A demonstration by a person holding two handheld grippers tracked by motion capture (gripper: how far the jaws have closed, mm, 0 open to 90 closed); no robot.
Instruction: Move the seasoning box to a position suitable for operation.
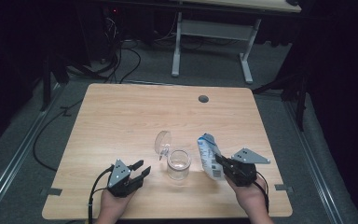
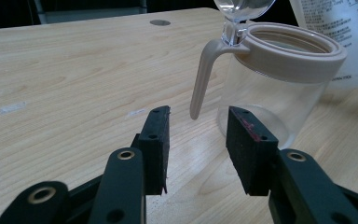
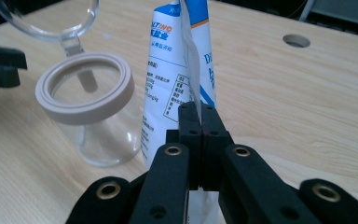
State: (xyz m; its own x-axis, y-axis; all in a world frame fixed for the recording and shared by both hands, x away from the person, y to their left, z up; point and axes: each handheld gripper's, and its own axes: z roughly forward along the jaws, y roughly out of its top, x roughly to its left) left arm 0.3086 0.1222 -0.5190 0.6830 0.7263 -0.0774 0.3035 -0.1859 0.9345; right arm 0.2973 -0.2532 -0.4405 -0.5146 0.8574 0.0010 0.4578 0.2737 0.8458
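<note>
On the pale wooden surface (image 1: 121, 116), the clear jar (image 1: 178, 164) stood lid-open between both hands, apparently ready for filling, the right hand-held gripper (image 3: 199, 116) clenching the white bag (image 3: 177, 79) beside it, the left hand-held gripper (image 2: 198, 135) released.

Pouch (image 3: 177, 84) print too small

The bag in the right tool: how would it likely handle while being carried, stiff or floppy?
Probably floppy: the bag is thin film, pinched flat along one seam by the right tool. It bulges below that grip, so loose contents may shift and make it sag or swing. Its glossy surface might slip.
</note>
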